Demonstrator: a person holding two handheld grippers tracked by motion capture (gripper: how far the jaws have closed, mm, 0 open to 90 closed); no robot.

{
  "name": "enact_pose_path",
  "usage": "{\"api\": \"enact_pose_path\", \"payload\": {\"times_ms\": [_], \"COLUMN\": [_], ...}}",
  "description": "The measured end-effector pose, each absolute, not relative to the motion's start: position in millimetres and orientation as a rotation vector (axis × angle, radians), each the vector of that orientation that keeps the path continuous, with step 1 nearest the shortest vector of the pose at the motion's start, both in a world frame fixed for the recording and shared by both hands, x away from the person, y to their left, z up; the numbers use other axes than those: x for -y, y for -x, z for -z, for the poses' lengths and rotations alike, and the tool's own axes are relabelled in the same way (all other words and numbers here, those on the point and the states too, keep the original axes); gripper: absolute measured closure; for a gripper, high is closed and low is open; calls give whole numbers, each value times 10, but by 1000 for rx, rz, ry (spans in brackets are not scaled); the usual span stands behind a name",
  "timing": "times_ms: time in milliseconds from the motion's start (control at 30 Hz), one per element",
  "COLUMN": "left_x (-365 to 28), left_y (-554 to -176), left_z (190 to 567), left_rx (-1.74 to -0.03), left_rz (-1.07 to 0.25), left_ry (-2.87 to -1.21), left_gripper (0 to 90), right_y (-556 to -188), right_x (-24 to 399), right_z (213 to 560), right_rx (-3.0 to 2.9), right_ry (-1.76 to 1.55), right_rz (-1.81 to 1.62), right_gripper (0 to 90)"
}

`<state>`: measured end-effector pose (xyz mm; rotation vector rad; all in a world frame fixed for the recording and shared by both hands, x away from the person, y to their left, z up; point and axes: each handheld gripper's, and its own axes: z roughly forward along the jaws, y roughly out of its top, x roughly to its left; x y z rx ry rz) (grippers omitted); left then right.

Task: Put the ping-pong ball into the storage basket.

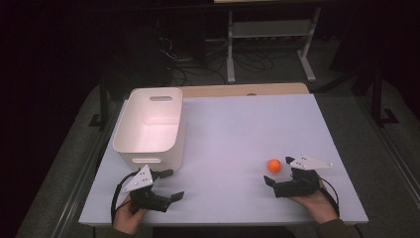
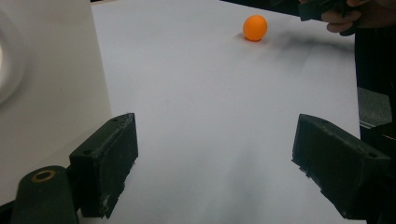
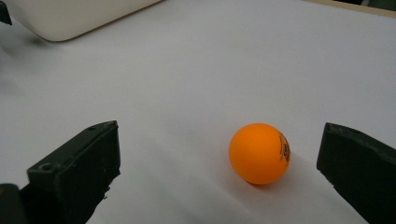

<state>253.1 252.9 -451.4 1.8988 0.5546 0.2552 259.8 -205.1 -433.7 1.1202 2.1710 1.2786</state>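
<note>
White table (image 1: 228,129), orange ball (image 3: 259,153) between spread right tongs (image 3: 219,172)

1 orange ball (image 1: 274,165), 1 white bin (image 1: 148,126), 2 tools, 1 table (image 1: 237,129).

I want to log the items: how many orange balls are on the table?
1. The orange ball lies on the white table, just ahead of the open right gripper. The white bin looks empty inside, though its near wall hides a little of its floor.
</note>
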Motion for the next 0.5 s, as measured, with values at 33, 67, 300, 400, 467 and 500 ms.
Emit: {"api": "enact_pose_path", "payload": {"times_ms": [33, 67, 300, 400, 467, 500], "left_x": [-2531, -2531, -2530, -2531, -2532, -2533], "left_y": [-2524, -2524, -2526, -2527, -2528, -2530], "left_z": [4513, 4513, 4514, 4514, 4514, 4514], "left_rx": [-549, -549, -551, -551, -553, -555], "left_rz": [-260, -260, -257, -257, -256, -255], "left_ry": [-1896, -1896, -1897, -1895, -1895, -1894], "left_gripper": [141, 141, 141, 141, 141, 141], "right_y": [-2599, -2599, -2611, -2621, -2624, -2634], "right_x": [2050, 2050, 2033, 2027, 2023, 2016], "right_z": [4335, 4335, 4317, 4293, 4287, 4273], "right_rx": [-2171, -2171, -2179, -2177, -2176, -2179], "right_ry": [-1120, -1120, -1117, -1114, -1115, -1117], "right_rz": [-1279, -1279, -1259, -1258, -1258, -1255], "right_gripper": [0, 0, 0, 0, 0, 0]}}
